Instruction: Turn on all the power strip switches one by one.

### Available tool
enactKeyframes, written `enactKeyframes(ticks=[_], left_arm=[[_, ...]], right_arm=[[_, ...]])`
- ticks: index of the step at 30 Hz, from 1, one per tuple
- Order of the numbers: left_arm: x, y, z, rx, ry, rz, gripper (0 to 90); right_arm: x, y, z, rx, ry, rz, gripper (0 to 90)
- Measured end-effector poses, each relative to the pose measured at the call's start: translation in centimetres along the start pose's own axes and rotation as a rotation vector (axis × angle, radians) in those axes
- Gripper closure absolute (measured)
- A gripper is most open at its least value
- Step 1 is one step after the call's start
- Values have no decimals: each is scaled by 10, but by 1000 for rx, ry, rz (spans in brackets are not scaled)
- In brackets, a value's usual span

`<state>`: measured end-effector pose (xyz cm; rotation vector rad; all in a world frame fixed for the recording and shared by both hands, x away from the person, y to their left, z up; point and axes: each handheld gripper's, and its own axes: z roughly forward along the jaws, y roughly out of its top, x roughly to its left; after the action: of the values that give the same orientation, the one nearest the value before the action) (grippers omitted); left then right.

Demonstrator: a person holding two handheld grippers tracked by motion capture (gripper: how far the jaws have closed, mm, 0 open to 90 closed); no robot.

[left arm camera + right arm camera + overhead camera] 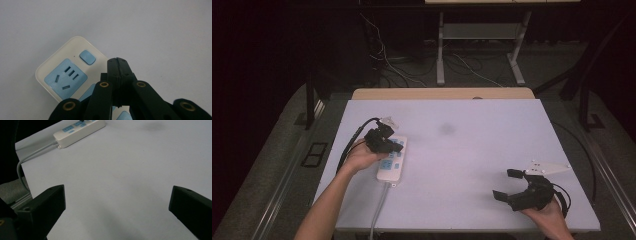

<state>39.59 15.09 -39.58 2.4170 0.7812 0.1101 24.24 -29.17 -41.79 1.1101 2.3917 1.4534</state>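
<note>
White rounded plastic power strip (392, 161) with blue sockets under closed left tongs (398, 145).

The white table (492, 150) stands in the middle of a dim room, its pale wooden edge (442, 93) showing along the far side. Grey carpet floor (272, 175) surrounds the table. Beyond the table's far side stands a light metal frame (477, 45), with loose cables (387, 60) on the floor beside it. Darkness hides the walls behind that frame.
</note>
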Motion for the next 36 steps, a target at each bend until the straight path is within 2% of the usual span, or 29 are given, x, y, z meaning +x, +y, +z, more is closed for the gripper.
enactKeyframes(ticks=[7, 21, 25, 29, 32, 36], left_arm=[[0, -2, 4, 16, 0, 4, 892], [2, -12, 3, -29, -7, -44, 894], [1, -12, 4, -25, -1, -42, 895], [0, -12, 5, -23, 3, -54, 897], [2, -15, 6, -36, -7, -82, 898], [-2, -13, 6, -26, 20, -66, 899]], right_arm=[[0, 0, 0, 1, 1, 0, 6], [0, 0, 0, 2, -1, -2, 5], [0, 0, 1, 4, -2, -1, 5], [1, 0, 0, 2, -3, -3, 5], [1, 0, 0, 3, -2, -6, 5], [2, 1, -1, -1, -2, -10, 5]])
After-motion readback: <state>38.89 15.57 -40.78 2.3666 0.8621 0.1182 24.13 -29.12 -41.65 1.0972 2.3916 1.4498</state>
